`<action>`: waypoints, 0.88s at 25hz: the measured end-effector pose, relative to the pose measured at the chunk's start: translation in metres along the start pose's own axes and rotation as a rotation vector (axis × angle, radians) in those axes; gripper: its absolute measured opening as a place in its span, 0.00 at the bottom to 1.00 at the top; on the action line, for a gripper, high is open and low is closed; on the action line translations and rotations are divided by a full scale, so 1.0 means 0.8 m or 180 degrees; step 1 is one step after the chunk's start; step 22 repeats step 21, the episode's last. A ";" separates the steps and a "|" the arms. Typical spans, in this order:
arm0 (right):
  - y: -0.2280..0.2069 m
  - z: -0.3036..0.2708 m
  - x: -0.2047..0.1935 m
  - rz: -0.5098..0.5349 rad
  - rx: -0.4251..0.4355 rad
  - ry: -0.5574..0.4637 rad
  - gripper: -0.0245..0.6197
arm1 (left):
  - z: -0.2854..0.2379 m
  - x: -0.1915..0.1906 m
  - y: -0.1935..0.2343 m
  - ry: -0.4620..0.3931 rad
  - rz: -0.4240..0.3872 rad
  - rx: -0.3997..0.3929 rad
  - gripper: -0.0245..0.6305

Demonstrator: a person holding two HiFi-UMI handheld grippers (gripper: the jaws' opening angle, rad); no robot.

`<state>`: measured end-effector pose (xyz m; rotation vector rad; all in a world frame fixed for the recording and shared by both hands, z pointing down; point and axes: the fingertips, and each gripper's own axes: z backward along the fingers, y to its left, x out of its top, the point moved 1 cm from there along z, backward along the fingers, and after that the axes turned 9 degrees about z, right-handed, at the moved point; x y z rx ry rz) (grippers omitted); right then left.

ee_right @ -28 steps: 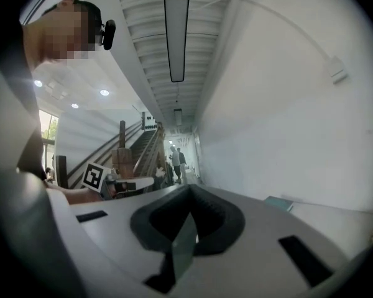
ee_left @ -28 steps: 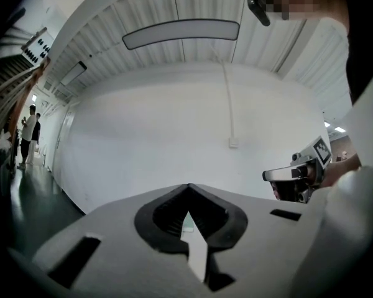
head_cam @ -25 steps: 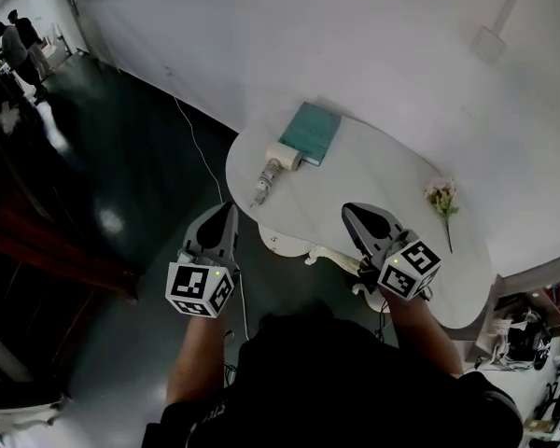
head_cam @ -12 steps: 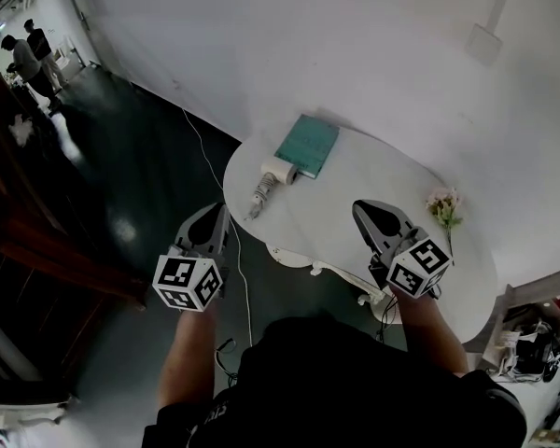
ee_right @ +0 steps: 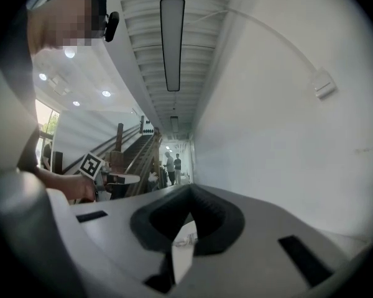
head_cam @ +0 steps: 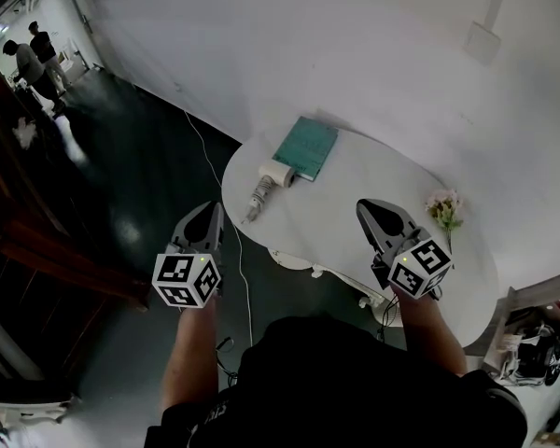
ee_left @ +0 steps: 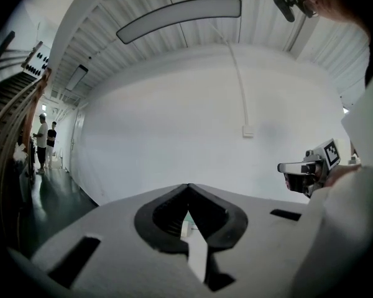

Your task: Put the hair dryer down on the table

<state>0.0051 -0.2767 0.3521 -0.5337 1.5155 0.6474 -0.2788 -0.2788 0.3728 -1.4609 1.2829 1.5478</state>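
Observation:
The hair dryer (head_cam: pixel 264 184), white with a ribbed grey end, lies flat on the left part of the white oval table (head_cam: pixel 355 189), touching the corner of a teal book (head_cam: pixel 307 147). No gripper holds it. My left gripper (head_cam: pixel 208 210) hangs over the dark floor just off the table's left edge, jaws shut and empty; past its closed tips (ee_left: pixel 188 188) a sliver of the dryer shows. My right gripper (head_cam: pixel 370 207) hovers over the table's near edge, right of the dryer, its jaws (ee_right: pixel 189 190) also shut with nothing between them.
A small bunch of pink flowers (head_cam: pixel 444 206) lies on the table's right side. A white cable (head_cam: pixel 203 155) runs across the dark floor left of the table. Two people (head_cam: pixel 33 56) stand far off at the upper left. A white wall (head_cam: pixel 355 45) rises behind the table.
Both grippers have drifted apart: the left one leftward off the table's edge, the right one to the right. The hair dryer has stayed where it lies.

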 end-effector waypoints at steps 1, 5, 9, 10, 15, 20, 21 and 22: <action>0.000 0.002 -0.002 -0.0013 -0.0009 0.0006 0.04 | 0.002 -0.003 0.000 -0.0008 0.0021 0.0022 0.05; 0.005 0.003 -0.008 -0.0034 0.0010 0.0025 0.04 | 0.009 -0.018 0.004 0.0010 0.0108 0.0089 0.05; 0.014 0.000 -0.014 -0.0071 0.0072 0.0041 0.04 | 0.013 -0.031 0.008 0.0046 0.0170 0.0140 0.05; 0.016 -0.001 -0.016 -0.0085 0.0084 0.0045 0.04 | 0.014 -0.033 0.008 0.0057 0.0165 0.0141 0.05; 0.031 -0.009 -0.021 -0.0109 0.0150 0.0055 0.04 | 0.020 -0.034 0.012 0.0064 0.0106 0.0154 0.05; 0.040 -0.018 -0.018 -0.0093 0.0167 0.0035 0.04 | 0.025 -0.033 0.019 0.0078 0.0070 0.0149 0.05; 0.042 -0.020 -0.018 -0.0086 0.0171 0.0031 0.04 | 0.026 -0.033 0.020 0.0080 0.0061 0.0149 0.05; 0.042 -0.020 -0.018 -0.0086 0.0171 0.0031 0.04 | 0.026 -0.033 0.020 0.0080 0.0061 0.0149 0.05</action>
